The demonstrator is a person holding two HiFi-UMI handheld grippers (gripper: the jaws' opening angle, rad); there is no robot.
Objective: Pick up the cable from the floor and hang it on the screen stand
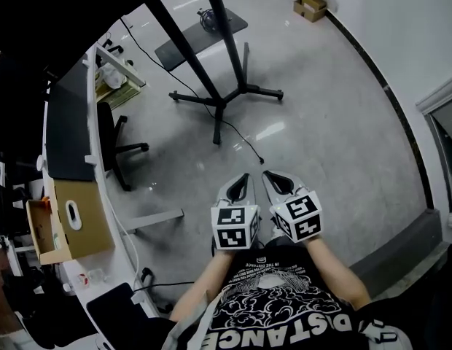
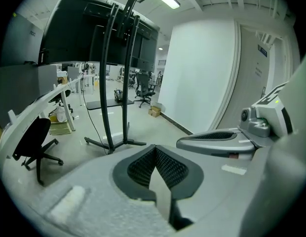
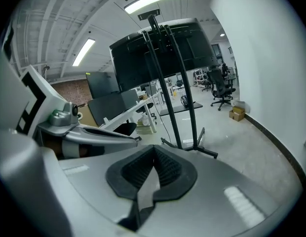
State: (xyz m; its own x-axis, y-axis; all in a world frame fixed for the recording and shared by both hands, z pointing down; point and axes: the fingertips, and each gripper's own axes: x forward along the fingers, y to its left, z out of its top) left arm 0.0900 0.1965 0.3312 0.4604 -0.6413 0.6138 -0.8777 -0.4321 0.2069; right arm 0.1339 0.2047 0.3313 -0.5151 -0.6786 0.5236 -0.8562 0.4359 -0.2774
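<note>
Head view shows the cable [image 1: 244, 141] lying on the floor [image 1: 328, 115], trailing from the far screen stand [image 1: 226, 97] toward the near left tool [image 1: 242, 181] and right tool [image 1: 273, 179]; left gripper view shows jaws together, empty; right gripper view likewise, so pickup and hanging are both not yet done.

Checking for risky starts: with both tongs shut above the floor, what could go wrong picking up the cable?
1. The cable is thin and lies flat on the floor; the left tongs and right tongs are both shut and empty, so opening late may just nudge it away.
2. It runs back to the foot of the screen stand; lifting could snag it there or tug the stand.
</note>
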